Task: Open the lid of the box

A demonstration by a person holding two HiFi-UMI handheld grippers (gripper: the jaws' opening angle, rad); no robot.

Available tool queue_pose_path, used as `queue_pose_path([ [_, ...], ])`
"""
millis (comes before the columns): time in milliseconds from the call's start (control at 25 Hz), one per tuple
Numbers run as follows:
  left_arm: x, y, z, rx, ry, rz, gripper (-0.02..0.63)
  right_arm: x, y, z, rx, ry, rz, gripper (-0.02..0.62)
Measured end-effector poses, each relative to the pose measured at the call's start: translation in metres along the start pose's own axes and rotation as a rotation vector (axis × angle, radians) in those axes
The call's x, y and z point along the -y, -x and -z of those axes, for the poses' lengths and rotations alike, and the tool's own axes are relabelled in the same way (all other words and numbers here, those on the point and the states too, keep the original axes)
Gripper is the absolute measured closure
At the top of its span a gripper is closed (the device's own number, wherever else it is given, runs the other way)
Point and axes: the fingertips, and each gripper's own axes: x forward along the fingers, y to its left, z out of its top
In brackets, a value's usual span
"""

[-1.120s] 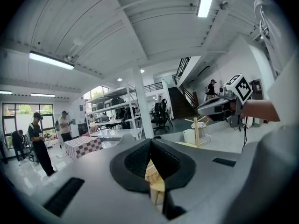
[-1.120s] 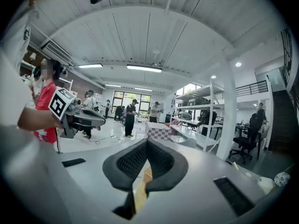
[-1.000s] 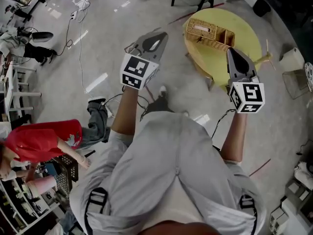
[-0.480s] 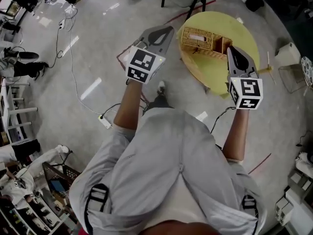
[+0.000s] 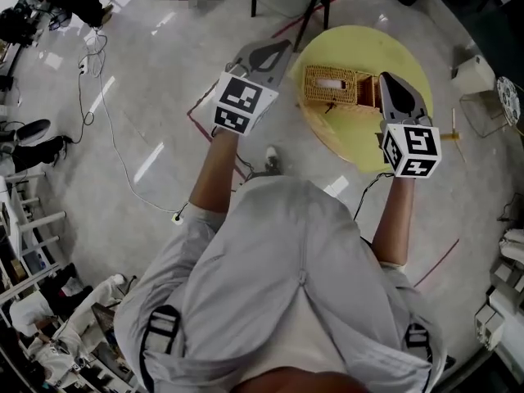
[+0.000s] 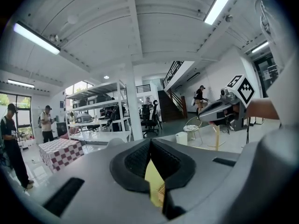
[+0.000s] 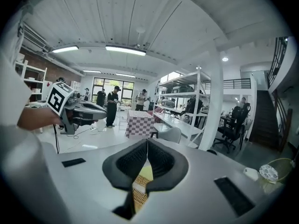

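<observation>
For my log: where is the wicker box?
Head view: the wicker box sits on the round yellow table, just left of the right gripper.

Round yellow table [image 5: 370, 51], woven wicker box [image 5: 332, 87] resting on its top

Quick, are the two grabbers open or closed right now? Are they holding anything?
Left gripper: closed, holding nothing.
Right gripper: closed, holding nothing.
</observation>
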Motion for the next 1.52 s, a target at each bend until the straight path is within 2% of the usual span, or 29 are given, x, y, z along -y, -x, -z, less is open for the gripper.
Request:
queue_pose_path([
  [240, -0.029, -0.024, 0.026, -0.028, 0.044, 0.072, 0.578, -0.002, -0.040, 0.000, -0.039, -0.042, 0.060, 0.569],
  [400, -0.031, -0.045, 0.042, -0.040, 0.085, 0.122, 0.578, 0.003, -0.050, 0.024, -0.101, -0.084, 0.097, 0.538],
  [520, -0.028, -0.058, 0.057, -0.064, 0.108, 0.127, 0.578, 0.003, -0.052, 0.047, -0.146, -0.111, 0.096, 0.509],
  [1040, 0.010, -0.076, 0.131, -0.236, 0.185, 0.063, 0.578, -0.011, -0.070, 0.148, -0.312, -0.186, -0.043, 0.471],
  [1520, 0.046, -0.070, 0.213, -0.389, 0.257, 0.066, 0.578, -0.047, -0.087, 0.241, -0.455, -0.326, -0.124, 0.471],
])
